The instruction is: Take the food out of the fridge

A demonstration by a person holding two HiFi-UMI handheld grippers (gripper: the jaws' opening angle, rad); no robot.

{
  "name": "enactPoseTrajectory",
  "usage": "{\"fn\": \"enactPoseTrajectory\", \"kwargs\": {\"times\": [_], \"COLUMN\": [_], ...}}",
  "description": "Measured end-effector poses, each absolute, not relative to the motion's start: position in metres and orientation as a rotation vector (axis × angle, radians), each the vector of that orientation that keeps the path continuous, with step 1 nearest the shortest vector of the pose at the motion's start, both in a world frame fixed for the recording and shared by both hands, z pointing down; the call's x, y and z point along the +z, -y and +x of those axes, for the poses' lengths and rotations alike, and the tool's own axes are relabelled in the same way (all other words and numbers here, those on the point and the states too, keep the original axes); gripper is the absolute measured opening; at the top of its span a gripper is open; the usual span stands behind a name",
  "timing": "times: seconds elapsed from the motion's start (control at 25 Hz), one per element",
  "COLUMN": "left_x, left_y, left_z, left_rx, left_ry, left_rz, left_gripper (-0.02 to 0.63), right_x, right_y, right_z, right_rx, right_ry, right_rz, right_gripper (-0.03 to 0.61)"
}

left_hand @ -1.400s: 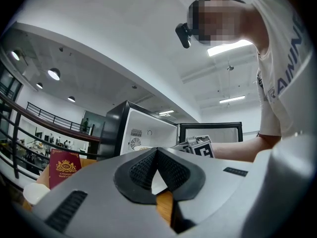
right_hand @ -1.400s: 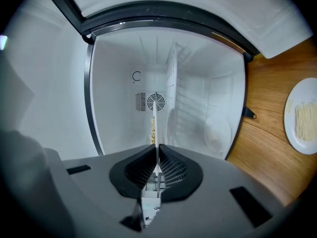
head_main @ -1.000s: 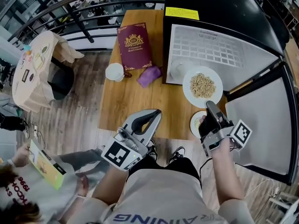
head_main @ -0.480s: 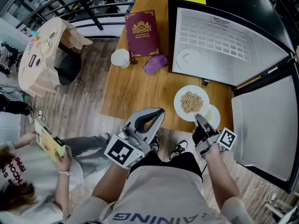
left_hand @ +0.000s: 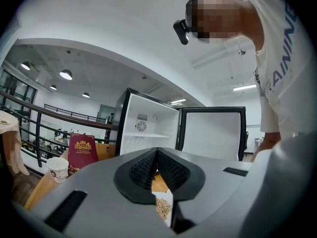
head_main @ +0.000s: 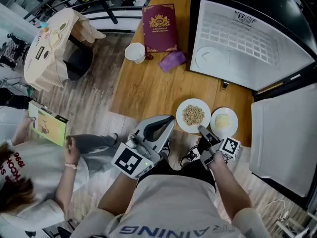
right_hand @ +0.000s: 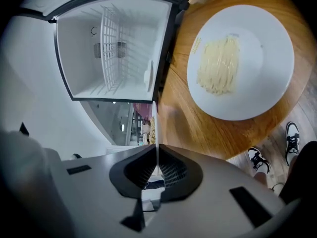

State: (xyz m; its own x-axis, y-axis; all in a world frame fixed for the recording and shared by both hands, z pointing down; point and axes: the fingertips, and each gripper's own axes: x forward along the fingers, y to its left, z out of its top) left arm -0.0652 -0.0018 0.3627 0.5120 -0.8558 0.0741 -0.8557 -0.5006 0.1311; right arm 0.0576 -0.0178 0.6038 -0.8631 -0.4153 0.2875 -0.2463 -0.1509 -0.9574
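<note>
My right gripper [head_main: 201,131] is clamped on the near rim of the grain plate [head_main: 192,114], with the thin white edge pinched between the pads. The plate is at the near edge of the table [head_main: 143,89]; I can't tell whether it's resting on the wood. The noodle plate [head_main: 224,122] lies just beside it at three o'clock, flat on the table. My left gripper [head_main: 168,119] hovers at nine o'clock of the grain plate, jaws together on nothing. Up at one o'clock the fridge [head_main: 247,38] stands open, its door [head_main: 282,133] swung out to the right. At the far end, eleven o'clock, are a burgundy book [head_main: 159,28], a paper cup [head_main: 134,52] and a purple cloth [head_main: 172,61].
</note>
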Motion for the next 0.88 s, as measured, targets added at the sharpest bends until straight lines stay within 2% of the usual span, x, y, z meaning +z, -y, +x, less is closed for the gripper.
{"fn": "enactPoseTrajectory", "kwargs": {"times": [0.88], "left_x": [0.369], "left_y": [0.005], "left_z": [-0.065], "left_rx": [0.006], "left_ry": [1.467], "left_rz": [2.584], "left_gripper": [0.005], "right_x": [0.643], "right_y": [0.014], "right_z": [0.051], "right_rx": [-2.269], "right_ry": [-1.963], "right_rz": [-0.949], "right_gripper": [0.032]}}
